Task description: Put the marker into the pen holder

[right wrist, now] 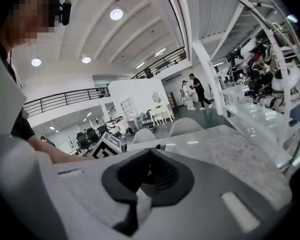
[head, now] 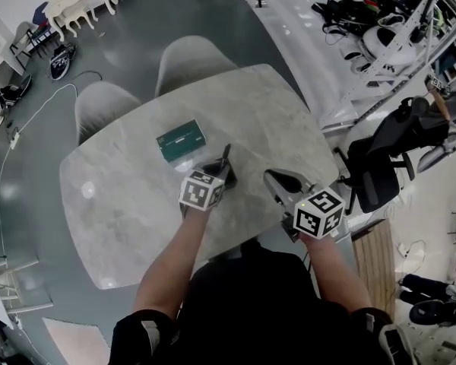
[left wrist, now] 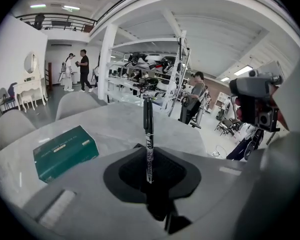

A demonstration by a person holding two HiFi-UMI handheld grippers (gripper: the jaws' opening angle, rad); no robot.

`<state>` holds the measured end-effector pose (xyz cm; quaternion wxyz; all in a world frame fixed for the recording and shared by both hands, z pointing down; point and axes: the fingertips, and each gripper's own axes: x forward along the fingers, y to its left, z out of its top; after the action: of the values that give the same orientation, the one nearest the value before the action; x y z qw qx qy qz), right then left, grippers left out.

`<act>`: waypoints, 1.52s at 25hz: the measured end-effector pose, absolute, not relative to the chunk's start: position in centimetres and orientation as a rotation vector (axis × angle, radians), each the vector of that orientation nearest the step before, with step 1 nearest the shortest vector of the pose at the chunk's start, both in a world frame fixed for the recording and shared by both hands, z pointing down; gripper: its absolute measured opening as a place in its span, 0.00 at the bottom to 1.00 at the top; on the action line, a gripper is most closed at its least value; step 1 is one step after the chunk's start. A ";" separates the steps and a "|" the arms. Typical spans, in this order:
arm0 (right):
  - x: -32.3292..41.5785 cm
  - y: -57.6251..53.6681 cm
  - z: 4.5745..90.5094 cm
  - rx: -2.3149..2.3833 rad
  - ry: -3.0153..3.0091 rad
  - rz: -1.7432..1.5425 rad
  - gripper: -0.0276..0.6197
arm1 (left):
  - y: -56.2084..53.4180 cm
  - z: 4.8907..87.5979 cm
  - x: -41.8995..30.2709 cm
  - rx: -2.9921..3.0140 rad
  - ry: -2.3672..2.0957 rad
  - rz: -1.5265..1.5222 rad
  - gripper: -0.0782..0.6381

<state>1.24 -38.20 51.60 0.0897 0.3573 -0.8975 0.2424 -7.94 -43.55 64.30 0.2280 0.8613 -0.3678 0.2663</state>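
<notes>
Your left gripper (head: 225, 173) was clamped on the black cylindrical marker (left wrist: 148, 134), upright at frame centre. Your right gripper (head: 273, 179) was closed, empty. Step in hand: carry. No view showed a pen holder; locate it first. The green rectangular box (left wrist: 64, 151), lower left, was closed.

Left gripper (head: 225, 175): jaws closed on a black marker (left wrist: 148, 134), which stands upright out of the pads, along the jaw line. Right gripper (head: 273, 179): jaws together, nothing between them. Left forearm (head: 171, 261) and right forearm (head: 333, 274): bare, extended forward. The right gripper is level with the left, near it, not touching.
</notes>
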 end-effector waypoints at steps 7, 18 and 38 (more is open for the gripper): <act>1.4 -38.2 52.1 1.065 -2.659 0.735 0.05 | -43.6 65.9 -8.4 2.327 -1.013 0.815 0.18; 0.9 -37.3 52.5 1.021 -2.645 0.736 0.05 | -43.9 66.5 -8.7 2.287 -1.050 0.890 0.18; 1.5 -37.1 53.0 1.066 -2.626 0.751 0.05 | -43.2 64.0 -11.3 2.322 -1.120 0.744 0.15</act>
<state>1.54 -37.12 52.96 0.1047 0.3615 -0.8908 0.2546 -11.34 -43.16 63.97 0.2273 0.8427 -0.4066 0.2700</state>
